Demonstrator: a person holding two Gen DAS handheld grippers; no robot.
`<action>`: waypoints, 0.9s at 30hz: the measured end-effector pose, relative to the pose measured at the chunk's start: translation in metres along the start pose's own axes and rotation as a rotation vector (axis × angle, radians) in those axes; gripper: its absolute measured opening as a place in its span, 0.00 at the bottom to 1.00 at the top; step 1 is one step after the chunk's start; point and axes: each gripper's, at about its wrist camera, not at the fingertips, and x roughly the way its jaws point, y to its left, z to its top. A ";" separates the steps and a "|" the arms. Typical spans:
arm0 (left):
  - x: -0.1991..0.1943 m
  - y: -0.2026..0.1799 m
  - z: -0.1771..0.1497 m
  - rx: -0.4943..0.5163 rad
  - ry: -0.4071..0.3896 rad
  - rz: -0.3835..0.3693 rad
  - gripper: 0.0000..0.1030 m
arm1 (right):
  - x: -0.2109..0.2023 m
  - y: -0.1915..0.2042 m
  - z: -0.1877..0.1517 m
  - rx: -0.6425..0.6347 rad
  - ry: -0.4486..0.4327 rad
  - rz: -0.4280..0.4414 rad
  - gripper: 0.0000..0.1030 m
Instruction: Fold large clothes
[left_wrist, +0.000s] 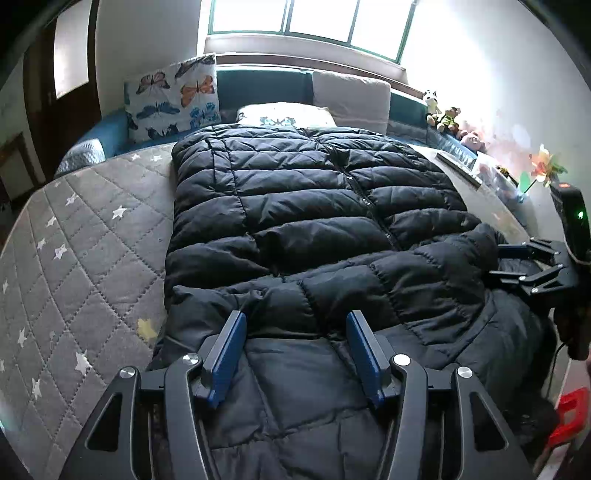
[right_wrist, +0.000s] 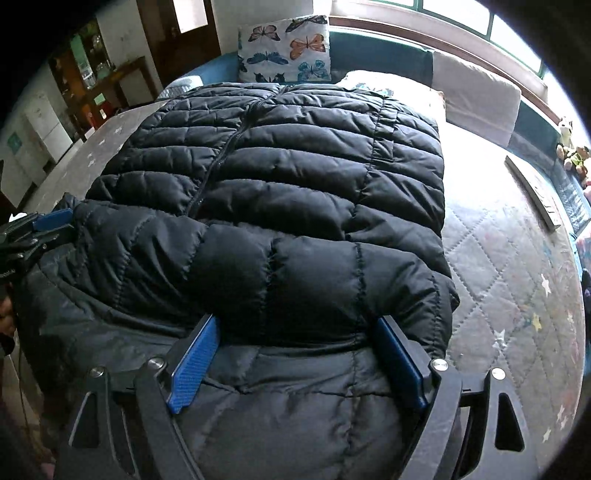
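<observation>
A black puffer jacket (left_wrist: 295, 206) lies zip-up on a bed, its hem towards the pillows. A puffy sleeve (left_wrist: 388, 280) is folded across its near end. My left gripper (left_wrist: 294, 315) hangs open over that near end, its blue pads (left_wrist: 225, 354) apart and their tips at the sleeve's edge. In the right wrist view my right gripper (right_wrist: 295, 319) stands wide open, with the folded sleeve (right_wrist: 314, 273) bulging just ahead of its tips and the jacket (right_wrist: 280, 155) beyond. Each gripper shows at the other view's edge: the right gripper (left_wrist: 498, 262) and the left gripper (right_wrist: 68, 225).
The bed has a grey quilted cover with stars (left_wrist: 85, 251). A butterfly pillow (left_wrist: 173, 99) and a white pillow (left_wrist: 288, 116) lie at the head. Plush toys (left_wrist: 447, 118) and a flat board (right_wrist: 535, 192) sit along the window side. A red stool (left_wrist: 570, 417) stands by the bed.
</observation>
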 end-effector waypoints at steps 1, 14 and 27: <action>0.002 0.000 0.000 0.002 -0.001 0.005 0.59 | 0.000 0.001 -0.002 -0.005 -0.008 -0.002 0.90; 0.004 -0.017 -0.005 0.107 0.008 0.088 0.59 | -0.034 0.005 -0.013 -0.037 -0.033 -0.012 0.91; 0.003 -0.018 -0.005 0.126 0.005 0.100 0.60 | -0.022 -0.011 -0.048 0.048 0.080 0.030 0.92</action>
